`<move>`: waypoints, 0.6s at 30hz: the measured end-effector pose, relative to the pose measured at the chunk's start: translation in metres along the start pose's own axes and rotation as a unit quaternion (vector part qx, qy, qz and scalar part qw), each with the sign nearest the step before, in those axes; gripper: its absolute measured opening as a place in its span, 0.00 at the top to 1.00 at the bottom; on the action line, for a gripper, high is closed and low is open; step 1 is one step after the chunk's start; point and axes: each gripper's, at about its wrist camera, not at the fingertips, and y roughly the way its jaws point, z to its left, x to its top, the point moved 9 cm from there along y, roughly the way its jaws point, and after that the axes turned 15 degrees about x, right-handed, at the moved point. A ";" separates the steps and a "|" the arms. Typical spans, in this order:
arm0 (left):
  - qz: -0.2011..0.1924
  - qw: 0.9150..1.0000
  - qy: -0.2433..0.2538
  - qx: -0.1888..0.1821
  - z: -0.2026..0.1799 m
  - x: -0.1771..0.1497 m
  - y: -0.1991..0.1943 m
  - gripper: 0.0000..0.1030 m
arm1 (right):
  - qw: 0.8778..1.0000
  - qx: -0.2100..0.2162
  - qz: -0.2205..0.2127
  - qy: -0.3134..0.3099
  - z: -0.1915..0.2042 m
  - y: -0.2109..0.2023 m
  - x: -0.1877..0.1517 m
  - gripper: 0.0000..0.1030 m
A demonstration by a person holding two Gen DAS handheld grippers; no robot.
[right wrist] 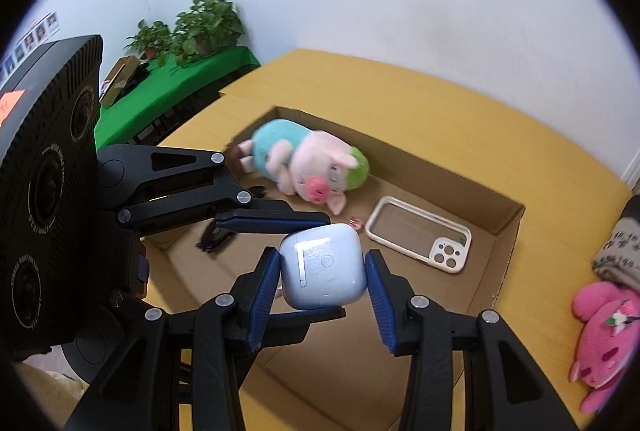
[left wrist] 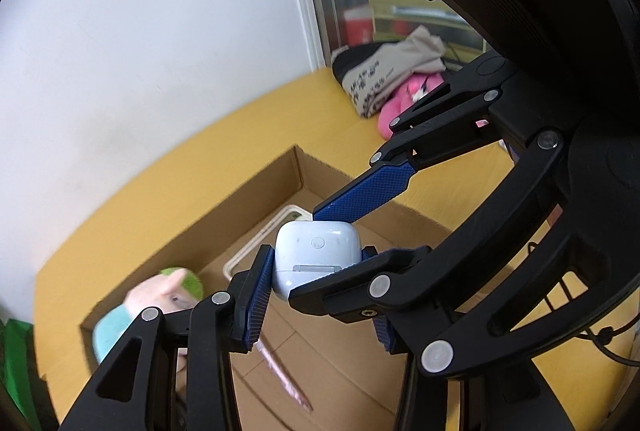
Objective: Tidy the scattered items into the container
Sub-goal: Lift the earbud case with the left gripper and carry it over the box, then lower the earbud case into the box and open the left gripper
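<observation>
A white earbud case (left wrist: pixel 316 257) (right wrist: pixel 323 265) hangs above the open cardboard box (left wrist: pixel 256 187) (right wrist: pixel 514 231). Both grippers meet at it. In the left wrist view my left gripper (left wrist: pixel 318 273) has its pads against the case's sides, and the right gripper's blue fingers (left wrist: pixel 364 193) press it from above and below. In the right wrist view my right gripper (right wrist: pixel 322 273) brackets the case; a small gap shows at the right pad (right wrist: pixel 378 283), while the left gripper's fingers (right wrist: pixel 276 221) clamp it top and bottom. In the box lie a plush pig (right wrist: pixel 304 167) and a white phone case (right wrist: pixel 420 233).
A pink plush toy (right wrist: pixel 604 335) (left wrist: pixel 404 99) and a grey printed cloth (left wrist: pixel 384 75) (right wrist: pixel 618 251) lie on the yellow table (right wrist: pixel 440 103) right of the box. A small black item (right wrist: pixel 214 237) lies in the box. A green-covered table with potted plants (right wrist: pixel 192 27) stands at the far left.
</observation>
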 end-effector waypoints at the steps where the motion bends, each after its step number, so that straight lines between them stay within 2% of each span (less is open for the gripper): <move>1: 0.009 1.000 0.002 -0.007 -0.002 -0.001 0.012 0.54 | 1.000 0.002 0.004 0.009 -0.010 0.006 -0.002 0.58; 10: 0.082 0.994 0.012 -0.066 -0.027 -0.030 0.092 0.54 | 0.994 0.032 0.033 0.101 -0.084 0.060 -0.031 0.58; 18: 0.132 0.985 0.034 -0.104 -0.052 -0.061 0.130 0.53 | 0.981 0.039 0.080 0.173 -0.113 0.100 -0.063 0.58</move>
